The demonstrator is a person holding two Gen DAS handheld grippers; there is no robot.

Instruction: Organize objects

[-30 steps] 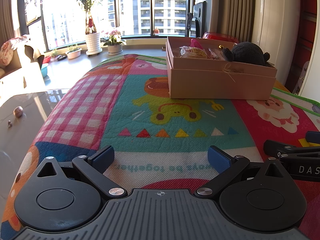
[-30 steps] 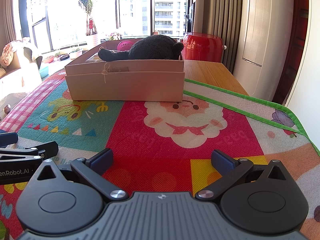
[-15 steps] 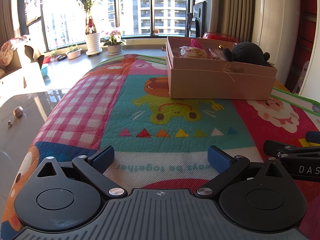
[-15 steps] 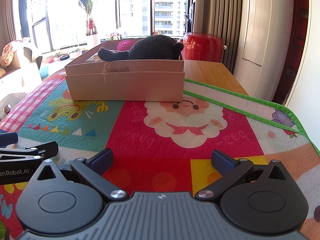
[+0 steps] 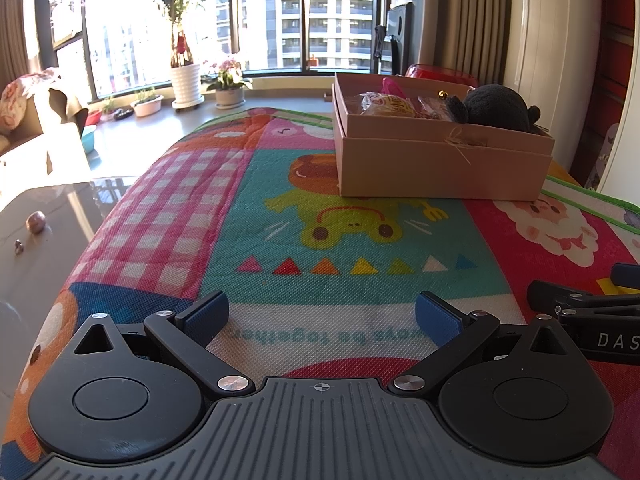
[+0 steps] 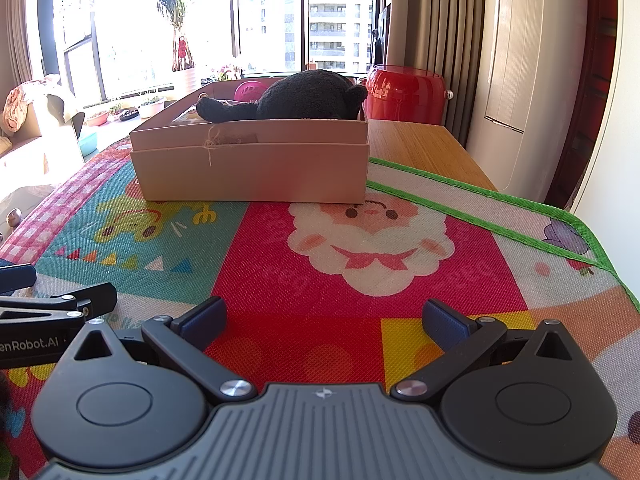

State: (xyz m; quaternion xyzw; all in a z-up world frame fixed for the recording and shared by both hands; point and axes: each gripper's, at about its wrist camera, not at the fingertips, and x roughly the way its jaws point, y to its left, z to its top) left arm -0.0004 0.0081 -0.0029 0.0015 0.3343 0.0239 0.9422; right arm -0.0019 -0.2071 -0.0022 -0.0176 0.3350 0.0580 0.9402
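A tan cardboard box [image 5: 440,164] stands on a colourful cartoon mat [image 5: 320,240] at the far side; it also shows in the right wrist view [image 6: 252,172]. In it lie a black plush toy [image 5: 496,108], a packaged snack [image 5: 388,106] and a pink item [image 6: 250,90]. The plush also shows in the right wrist view [image 6: 296,96]. My left gripper [image 5: 320,316] is open and empty, low over the mat's near edge. My right gripper [image 6: 324,320] is open and empty, beside it to the right. Each gripper shows at the edge of the other's view.
A red round stool [image 6: 404,92] stands behind the box by the curtain. Bare wooden tabletop [image 6: 424,148] lies right of the box. A grey side table [image 5: 36,248] with small items is on the left. Potted plants [image 5: 186,84] line the window sill.
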